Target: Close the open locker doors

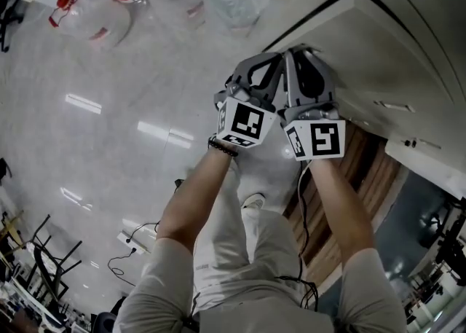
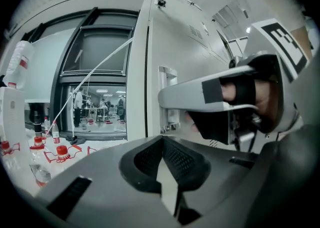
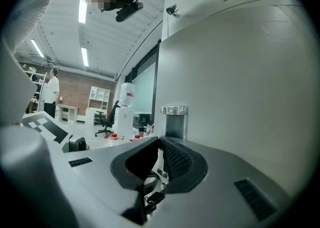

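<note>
Both grippers are held side by side in front of me, tips toward the white lockers (image 1: 408, 47) at the right of the head view. My left gripper (image 1: 263, 62) (image 2: 161, 141) is shut, pads together with nothing between them. The right gripper (image 1: 306, 55) (image 3: 159, 141) has its tips together and holds nothing. One of its grey fingers (image 2: 192, 96) crosses the left gripper view. A white locker door (image 3: 240, 82) (image 2: 187, 47) stands close ahead, with a recessed handle (image 3: 175, 121) (image 2: 167, 97) level with the jaws. I cannot tell whether this door is ajar.
Several large water jugs with red caps (image 1: 95, 7) (image 2: 37, 158) lie on the glossy white floor to the left. A water dispenser (image 3: 125, 107) and an office chair (image 3: 106, 122) stand farther back. A person (image 3: 50, 95) stands in the distance. A cable (image 1: 135, 240) trails behind me.
</note>
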Action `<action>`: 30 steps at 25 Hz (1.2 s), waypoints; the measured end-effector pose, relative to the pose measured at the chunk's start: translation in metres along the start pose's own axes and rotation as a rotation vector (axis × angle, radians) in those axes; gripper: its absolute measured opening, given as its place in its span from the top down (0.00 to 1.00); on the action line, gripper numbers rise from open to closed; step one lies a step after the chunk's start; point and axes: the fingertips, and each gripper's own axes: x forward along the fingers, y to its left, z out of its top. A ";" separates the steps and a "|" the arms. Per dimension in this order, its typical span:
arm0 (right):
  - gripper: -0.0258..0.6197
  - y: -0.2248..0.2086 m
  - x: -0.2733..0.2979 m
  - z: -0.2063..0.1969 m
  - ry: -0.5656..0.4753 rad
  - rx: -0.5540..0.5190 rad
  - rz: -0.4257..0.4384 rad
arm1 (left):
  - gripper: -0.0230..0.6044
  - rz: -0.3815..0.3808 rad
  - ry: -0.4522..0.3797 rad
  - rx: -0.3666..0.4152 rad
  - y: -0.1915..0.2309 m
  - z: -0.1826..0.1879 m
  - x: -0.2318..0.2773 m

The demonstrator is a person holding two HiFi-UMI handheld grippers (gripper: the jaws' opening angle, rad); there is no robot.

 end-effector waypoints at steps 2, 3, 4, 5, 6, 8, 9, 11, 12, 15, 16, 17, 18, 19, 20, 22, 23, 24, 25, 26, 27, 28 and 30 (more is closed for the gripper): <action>0.90 -0.005 0.006 0.002 -0.010 0.008 -0.035 | 0.96 0.004 -0.006 -0.002 0.004 0.001 0.006; 0.90 -0.007 0.009 0.004 -0.016 0.015 -0.052 | 0.96 0.003 -0.008 -0.007 0.006 0.001 0.009; 0.90 -0.010 0.011 0.004 -0.016 0.015 -0.062 | 0.96 0.000 -0.010 -0.015 0.007 0.002 0.012; 0.90 -0.012 0.012 0.003 -0.012 0.007 -0.065 | 0.96 -0.004 -0.011 -0.021 0.009 0.003 0.015; 0.90 -0.014 0.013 0.002 -0.008 0.000 -0.066 | 0.96 -0.008 -0.012 -0.026 0.010 0.003 0.017; 0.90 -0.017 0.015 0.001 -0.005 -0.005 -0.074 | 0.96 -0.018 -0.017 -0.036 0.010 0.004 0.022; 0.90 -0.018 0.016 0.001 -0.004 -0.005 -0.081 | 0.96 -0.024 -0.019 -0.042 0.011 0.004 0.023; 0.91 -0.019 0.019 0.001 -0.001 -0.005 -0.092 | 0.96 -0.034 -0.021 -0.049 0.013 0.003 0.025; 0.91 -0.019 0.020 0.001 -0.001 -0.005 -0.095 | 0.96 -0.038 -0.023 -0.050 0.014 0.004 0.026; 0.91 -0.020 0.022 0.002 0.003 -0.009 -0.104 | 0.96 -0.048 -0.030 -0.057 0.015 0.004 0.027; 0.91 -0.020 0.023 0.002 0.008 -0.014 -0.108 | 0.96 -0.051 -0.029 -0.059 0.015 0.005 0.028; 0.91 -0.020 0.023 0.002 0.018 -0.020 -0.111 | 0.96 -0.054 -0.027 -0.059 0.015 0.004 0.028; 0.91 -0.019 0.023 0.002 0.033 -0.028 -0.111 | 0.96 -0.055 -0.023 -0.056 0.015 0.004 0.027; 0.91 -0.019 0.023 0.001 0.049 -0.034 -0.112 | 0.96 -0.055 -0.018 -0.051 0.015 0.004 0.027; 0.91 -0.019 0.023 0.000 0.067 -0.035 -0.116 | 0.96 -0.053 -0.013 -0.045 0.015 0.003 0.026; 0.91 -0.022 0.016 -0.006 0.104 -0.005 -0.142 | 0.96 -0.050 0.000 -0.031 0.015 0.003 0.026; 0.93 -0.024 0.008 -0.009 0.117 0.020 -0.155 | 0.96 -0.052 0.006 -0.022 0.015 0.003 0.027; 0.94 -0.023 -0.003 -0.011 0.116 0.041 -0.162 | 0.96 -0.054 0.013 -0.011 0.014 0.003 0.027; 0.94 -0.022 -0.016 -0.008 0.103 0.053 -0.163 | 0.96 -0.054 0.019 0.000 0.014 0.003 0.027; 0.94 -0.020 -0.032 -0.003 0.083 0.057 -0.161 | 0.96 -0.048 0.023 0.011 0.015 0.005 0.026; 0.94 -0.020 -0.049 0.003 0.065 0.061 -0.158 | 0.96 -0.037 0.027 0.023 0.017 0.007 0.024; 0.94 -0.021 -0.068 0.010 0.052 0.071 -0.157 | 0.96 -0.025 0.031 0.036 0.017 0.010 0.020; 0.94 -0.028 -0.111 0.025 0.039 0.107 -0.163 | 0.96 -0.012 0.049 0.062 0.009 0.019 0.010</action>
